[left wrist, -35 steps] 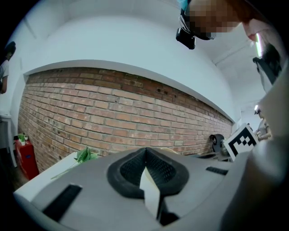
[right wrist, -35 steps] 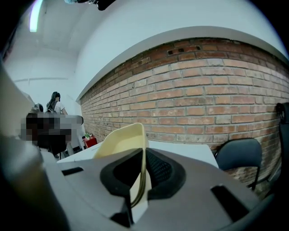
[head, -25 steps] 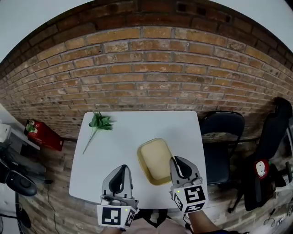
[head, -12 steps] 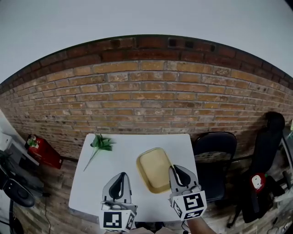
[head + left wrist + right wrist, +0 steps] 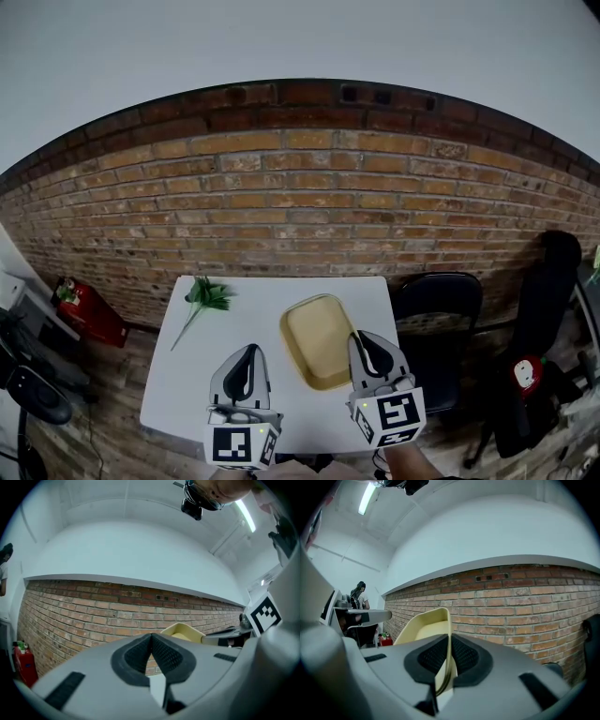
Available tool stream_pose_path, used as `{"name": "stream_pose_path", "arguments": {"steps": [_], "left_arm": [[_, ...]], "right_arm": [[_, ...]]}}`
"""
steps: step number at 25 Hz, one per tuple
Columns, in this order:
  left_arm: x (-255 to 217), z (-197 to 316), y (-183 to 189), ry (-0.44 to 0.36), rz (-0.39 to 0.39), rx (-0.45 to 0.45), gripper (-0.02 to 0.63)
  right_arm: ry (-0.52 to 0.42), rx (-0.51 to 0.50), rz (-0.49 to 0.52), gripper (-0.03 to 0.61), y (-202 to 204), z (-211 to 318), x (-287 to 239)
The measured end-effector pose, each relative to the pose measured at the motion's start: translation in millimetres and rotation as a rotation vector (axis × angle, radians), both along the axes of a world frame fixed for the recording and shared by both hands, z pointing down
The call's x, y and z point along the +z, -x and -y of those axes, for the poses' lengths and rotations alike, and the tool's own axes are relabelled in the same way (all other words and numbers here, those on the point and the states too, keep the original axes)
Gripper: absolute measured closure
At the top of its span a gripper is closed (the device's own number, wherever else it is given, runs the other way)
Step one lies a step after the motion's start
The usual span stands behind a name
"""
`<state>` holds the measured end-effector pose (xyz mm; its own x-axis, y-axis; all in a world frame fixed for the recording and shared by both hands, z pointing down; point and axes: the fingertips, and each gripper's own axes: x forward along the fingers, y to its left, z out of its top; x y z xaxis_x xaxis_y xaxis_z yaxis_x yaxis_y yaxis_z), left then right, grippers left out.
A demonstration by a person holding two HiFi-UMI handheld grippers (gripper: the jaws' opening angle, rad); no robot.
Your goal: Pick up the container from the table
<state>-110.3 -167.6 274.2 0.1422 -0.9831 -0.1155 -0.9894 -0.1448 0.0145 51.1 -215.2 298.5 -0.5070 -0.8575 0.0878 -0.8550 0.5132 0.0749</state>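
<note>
A container, its rim between the right gripper's jaws, hangs over the table's 3 o'clock side. A plant sprig lies at 11 o'clock, a chair stands at 3 o'clock, and the wall is behind at 12.

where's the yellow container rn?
Head view, right of centre: the container is over the right half of the white table, its near-right rim clamped in the right gripper. The left gripper is to its left, not touching.
</note>
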Motion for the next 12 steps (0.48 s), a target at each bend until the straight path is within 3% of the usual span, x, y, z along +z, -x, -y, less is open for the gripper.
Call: {"name": "stream_pose_path", "arguments": {"steps": [12], "left_arm": [[-5.0, -0.1, -3.5, -0.011, 0.011, 0.006, 0.606]], "right_arm": [[-0.014, 0.002, -0.005, 0.56, -0.3, -2.7, -1.2]]}}
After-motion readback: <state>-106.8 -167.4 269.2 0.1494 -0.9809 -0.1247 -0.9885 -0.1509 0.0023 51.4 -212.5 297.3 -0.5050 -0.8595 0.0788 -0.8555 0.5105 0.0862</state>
